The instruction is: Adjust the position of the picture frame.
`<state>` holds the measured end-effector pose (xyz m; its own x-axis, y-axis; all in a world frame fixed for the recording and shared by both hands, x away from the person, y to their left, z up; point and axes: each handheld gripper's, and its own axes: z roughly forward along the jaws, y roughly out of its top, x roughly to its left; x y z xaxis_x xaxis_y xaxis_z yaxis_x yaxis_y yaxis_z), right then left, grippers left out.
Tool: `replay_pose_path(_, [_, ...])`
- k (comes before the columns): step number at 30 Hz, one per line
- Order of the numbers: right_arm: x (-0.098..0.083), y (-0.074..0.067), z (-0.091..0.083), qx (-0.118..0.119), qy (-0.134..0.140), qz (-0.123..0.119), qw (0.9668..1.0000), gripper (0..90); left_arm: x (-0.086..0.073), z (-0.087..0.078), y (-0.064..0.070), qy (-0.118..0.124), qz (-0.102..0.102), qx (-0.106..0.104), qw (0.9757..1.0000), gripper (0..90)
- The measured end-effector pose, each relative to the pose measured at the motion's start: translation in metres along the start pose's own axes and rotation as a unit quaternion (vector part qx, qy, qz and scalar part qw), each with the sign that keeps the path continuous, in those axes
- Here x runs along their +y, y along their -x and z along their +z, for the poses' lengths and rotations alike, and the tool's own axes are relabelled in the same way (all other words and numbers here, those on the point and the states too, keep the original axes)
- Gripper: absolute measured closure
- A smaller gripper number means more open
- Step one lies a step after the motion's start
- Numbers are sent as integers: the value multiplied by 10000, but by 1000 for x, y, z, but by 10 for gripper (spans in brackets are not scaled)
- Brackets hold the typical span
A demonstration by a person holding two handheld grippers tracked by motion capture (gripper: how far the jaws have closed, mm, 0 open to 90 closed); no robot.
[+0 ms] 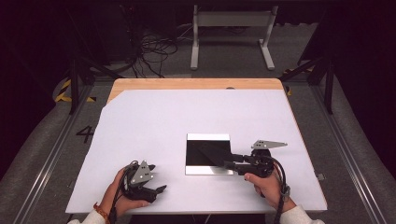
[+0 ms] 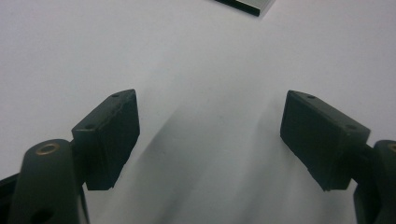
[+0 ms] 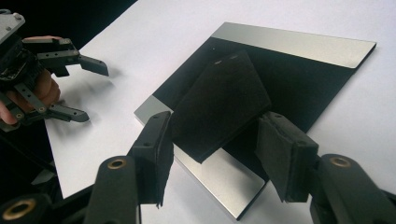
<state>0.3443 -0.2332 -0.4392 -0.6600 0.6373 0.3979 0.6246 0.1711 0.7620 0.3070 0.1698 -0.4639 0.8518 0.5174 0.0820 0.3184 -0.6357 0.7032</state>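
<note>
Mirror plate (image 1: pixel 208 154) lying flat near the desk's (image 1: pixel 154 116) front edge, right of middle. Right tongs (image 3: pixel 212 140) hovering over its right side, jaws apart, probably sizing up a grab. Left tongs (image 1: pixel 153 179) resting wide open near the front-left corner, out of the way.

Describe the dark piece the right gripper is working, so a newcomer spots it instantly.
On the white sheet over the table lies a square plate, black with silvery edges. The black wedge-shaped pad sits between the right gripper jaws above it: matte and tilted, where the plate is flat and glossy.
</note>
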Motion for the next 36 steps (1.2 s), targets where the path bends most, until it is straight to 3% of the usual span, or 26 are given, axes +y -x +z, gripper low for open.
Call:
replay_pose_path(6, [0, 2, 3, 90, 13, 139, 9999, 420, 0, 1, 0, -8, 1, -14, 10000, 205])
replay_pose_path(11, [0, 12, 9, 272, 43, 688, 9972, 466, 0, 1, -2, 1, -18, -32, 10000, 203])
replay_pose_path(15, [1, 19, 16, 347, 54, 894, 9954, 482, 0, 2, -4, 31, -44, -57, 10000, 203])
replay_pose_path(21, [1, 17, 33, 460, -114, 875, 9950, 468, 1, 5, -6, 10, -25, -118, 9999, 201])
replay_pose_path(30, [1, 20, 34, 515, -82, 922, 9944, 492, 0, 2, -4, 29, -3, -69, 10000, 200])
replay_pose_path(36, [0, 20, 37, 559, -184, 975, 9935, 472, 0, 3, -5, 138, -160, -192, 9996, 195])
